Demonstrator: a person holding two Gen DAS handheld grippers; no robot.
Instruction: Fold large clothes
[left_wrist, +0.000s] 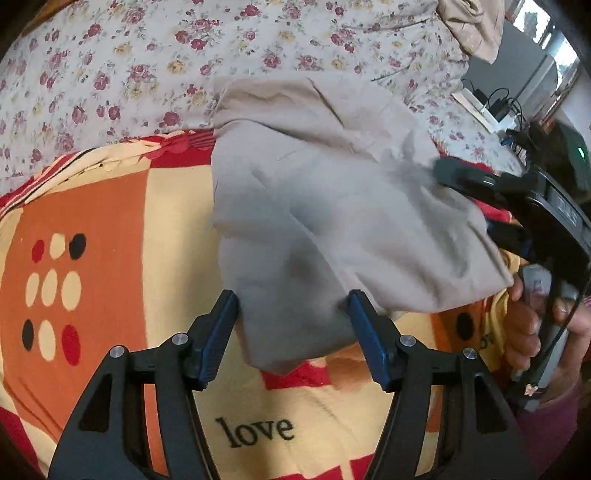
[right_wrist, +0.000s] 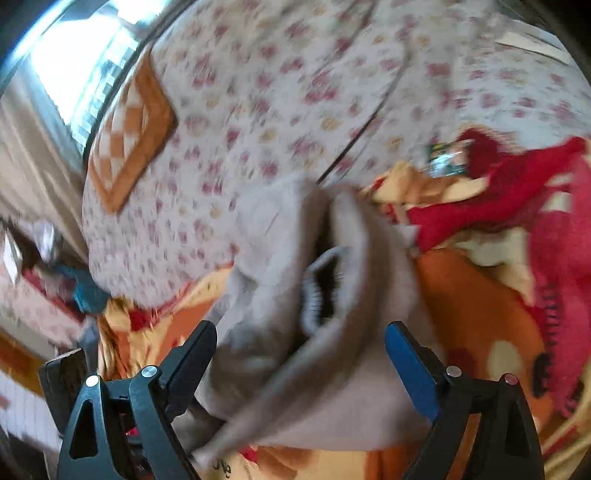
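A beige-grey garment (left_wrist: 332, 206) lies bunched on an orange, yellow and red blanket (left_wrist: 92, 229). My left gripper (left_wrist: 291, 332) is open, its blue-padded fingers (left_wrist: 218, 336) on either side of the garment's near corner, with cloth between them. My right gripper (right_wrist: 306, 369) is open, and the garment (right_wrist: 280, 266), with its ribbed cuff or hem opening (right_wrist: 314, 288), lies between its fingers. This view is blurred. The right gripper and the hand holding it also show in the left wrist view (left_wrist: 535, 229), touching the garment's right edge.
A floral sheet (left_wrist: 184, 55) covers the bed behind the blanket. Another beige cloth (left_wrist: 476, 26) lies at the far right. A desk with cables (left_wrist: 498, 103) stands beyond the bed. A red cloth (right_wrist: 517, 184) and an orange checked pillow (right_wrist: 129, 129) lie nearby.
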